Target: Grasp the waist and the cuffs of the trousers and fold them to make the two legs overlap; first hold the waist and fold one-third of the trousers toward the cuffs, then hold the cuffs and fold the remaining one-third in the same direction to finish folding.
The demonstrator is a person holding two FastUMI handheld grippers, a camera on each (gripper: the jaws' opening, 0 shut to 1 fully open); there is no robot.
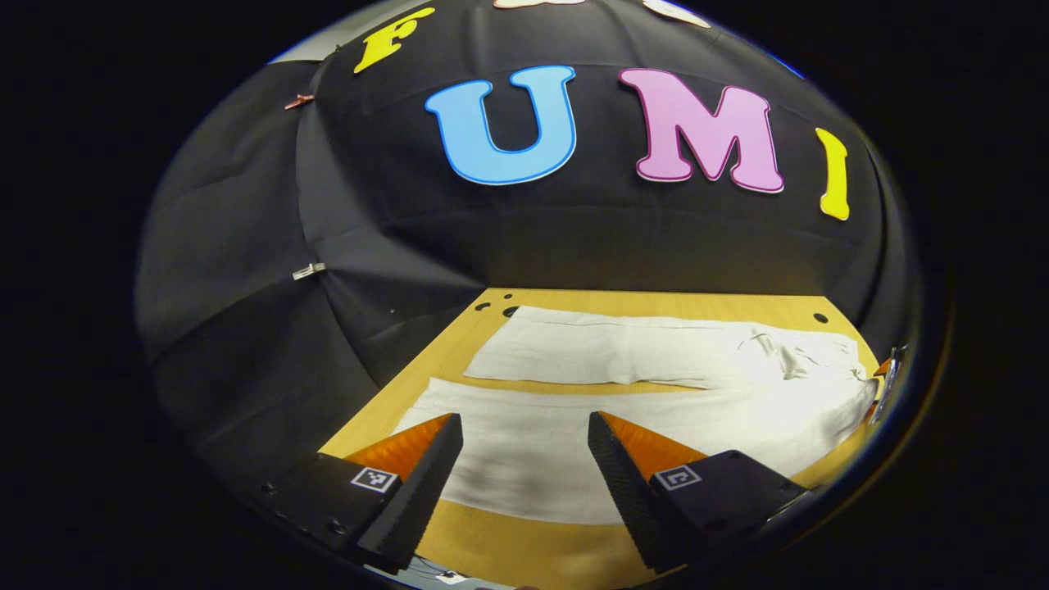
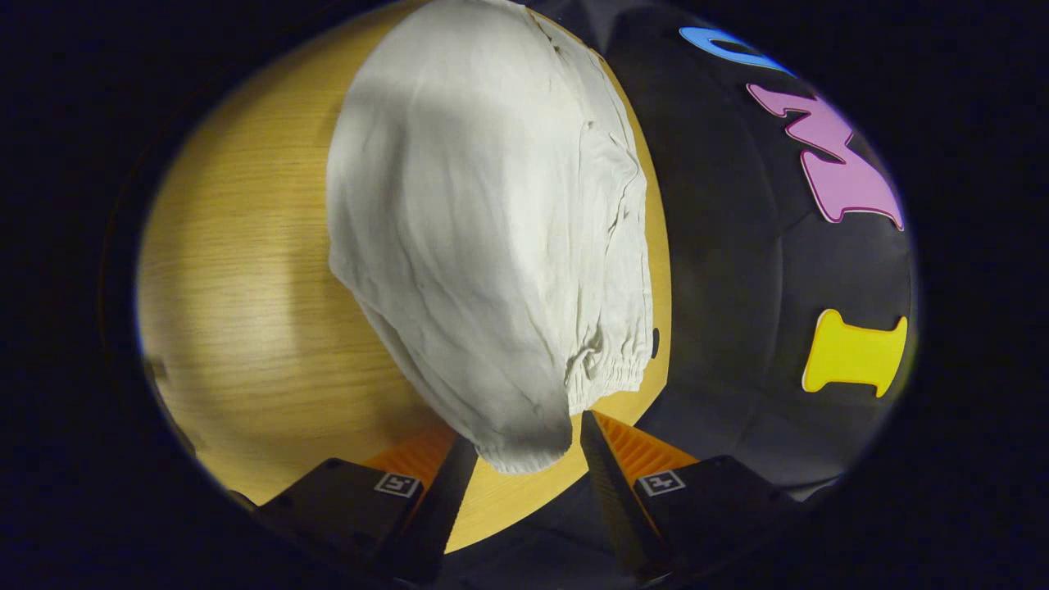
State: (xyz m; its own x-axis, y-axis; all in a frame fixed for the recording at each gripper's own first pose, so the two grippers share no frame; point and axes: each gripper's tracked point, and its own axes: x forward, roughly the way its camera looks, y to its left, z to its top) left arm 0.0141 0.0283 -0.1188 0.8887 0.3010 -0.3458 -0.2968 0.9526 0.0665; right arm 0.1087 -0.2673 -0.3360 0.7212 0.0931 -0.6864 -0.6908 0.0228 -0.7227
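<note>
White trousers (image 1: 656, 352) lie flat on the wooden table (image 1: 524, 549), their two legs side by side with a narrow gap, cuffs to the left and the crumpled waist to the right. My left gripper (image 1: 524, 434) hovers open over the near leg, close to its cuff end, with nothing between the fingers. In the right gripper view the trousers (image 2: 483, 229) stretch away from me, and the gathered waistband (image 2: 606, 373) is nearest. My right gripper (image 2: 524, 451) is open, and the near corner of the waist sits between its fingers, not pinched.
The black cloth wall (image 1: 393, 270) closes the table off at the back and left. Small dark holes (image 1: 508, 310) mark the table's far corners. Bare wood (image 2: 238, 287) runs along the trousers' near side.
</note>
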